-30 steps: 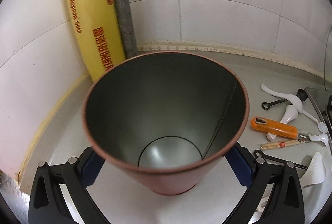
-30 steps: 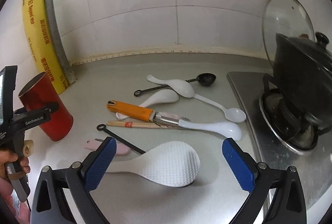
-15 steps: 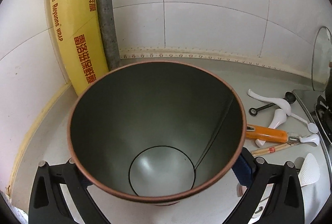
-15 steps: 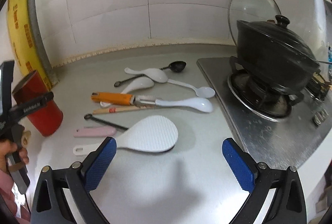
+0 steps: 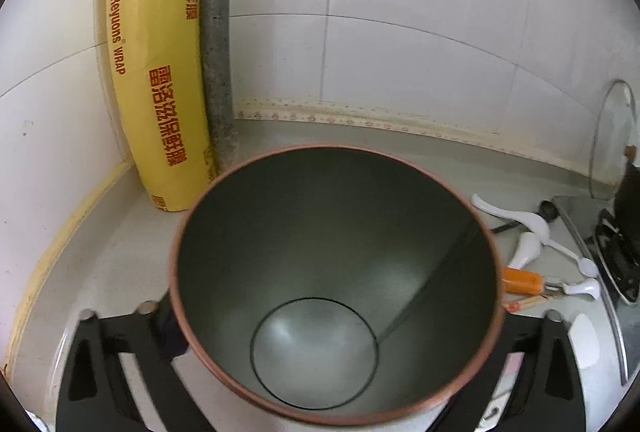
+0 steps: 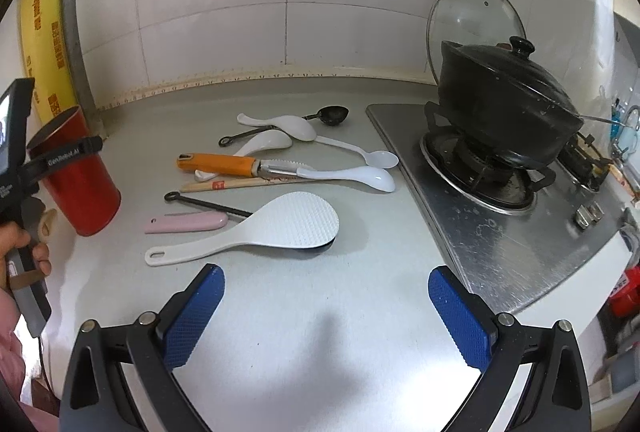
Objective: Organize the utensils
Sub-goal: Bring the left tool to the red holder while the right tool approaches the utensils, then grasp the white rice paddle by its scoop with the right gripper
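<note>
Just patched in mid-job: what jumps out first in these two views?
The red cup fills the left wrist view, empty inside, with the left tool closed around its wall at the counter's left end. Mid-counter lies a loose pile of utensils, with the white rice paddle nearest the open right tool. A lidded black pot sits on the stove at right.

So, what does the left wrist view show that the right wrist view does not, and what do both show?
Only the left wrist view shows the grey, empty inside of the red metal canister, with the left gripper closed around it.

Only the right wrist view shows the black lidded pot on the gas stove, the pink utensil handle, the whole white plastic rice paddle, and the open, empty right gripper.

Both show the canister, the yellow cling wrap box, the orange-handled peeler and the white spoons.
</note>
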The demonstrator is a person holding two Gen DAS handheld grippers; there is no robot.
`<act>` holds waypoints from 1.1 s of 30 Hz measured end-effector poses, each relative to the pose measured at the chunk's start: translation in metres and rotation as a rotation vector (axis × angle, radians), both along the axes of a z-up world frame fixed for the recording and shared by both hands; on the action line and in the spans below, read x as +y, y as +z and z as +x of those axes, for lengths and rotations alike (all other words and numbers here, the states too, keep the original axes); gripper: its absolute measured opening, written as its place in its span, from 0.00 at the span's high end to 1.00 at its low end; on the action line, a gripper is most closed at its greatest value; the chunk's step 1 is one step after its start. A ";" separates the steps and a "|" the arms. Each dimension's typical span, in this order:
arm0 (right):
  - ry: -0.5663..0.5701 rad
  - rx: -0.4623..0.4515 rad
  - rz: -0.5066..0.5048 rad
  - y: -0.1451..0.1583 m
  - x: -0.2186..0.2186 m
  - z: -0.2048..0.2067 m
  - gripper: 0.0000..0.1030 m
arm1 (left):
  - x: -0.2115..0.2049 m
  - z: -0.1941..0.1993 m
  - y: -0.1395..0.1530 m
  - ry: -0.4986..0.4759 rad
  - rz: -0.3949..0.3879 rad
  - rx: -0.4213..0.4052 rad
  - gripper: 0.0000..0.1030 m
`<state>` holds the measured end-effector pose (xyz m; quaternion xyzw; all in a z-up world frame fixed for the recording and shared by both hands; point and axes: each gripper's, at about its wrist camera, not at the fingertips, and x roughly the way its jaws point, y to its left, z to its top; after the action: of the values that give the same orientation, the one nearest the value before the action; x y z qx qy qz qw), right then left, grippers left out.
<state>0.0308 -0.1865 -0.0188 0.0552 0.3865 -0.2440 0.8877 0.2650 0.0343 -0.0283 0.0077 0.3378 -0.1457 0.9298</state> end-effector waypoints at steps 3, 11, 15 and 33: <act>-0.002 0.001 0.004 0.001 0.002 -0.001 0.00 | 0.001 -0.005 0.001 -0.012 0.005 0.005 0.11; 0.003 -0.039 0.120 -0.005 -0.013 0.011 0.00 | 0.012 -0.028 0.003 -0.025 0.013 0.026 0.11; 0.005 -0.058 0.229 -0.016 -0.034 0.021 0.00 | 0.013 -0.044 0.005 -0.024 0.020 0.048 0.11; 0.066 -0.156 0.729 -0.061 -0.134 0.043 0.27 | 0.000 -0.088 0.008 0.037 0.069 0.107 0.11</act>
<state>0.0733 -0.3203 -0.0801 0.3736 0.3807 -0.0568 0.8440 0.1771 0.0343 -0.0201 0.0259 0.3920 -0.1170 0.9121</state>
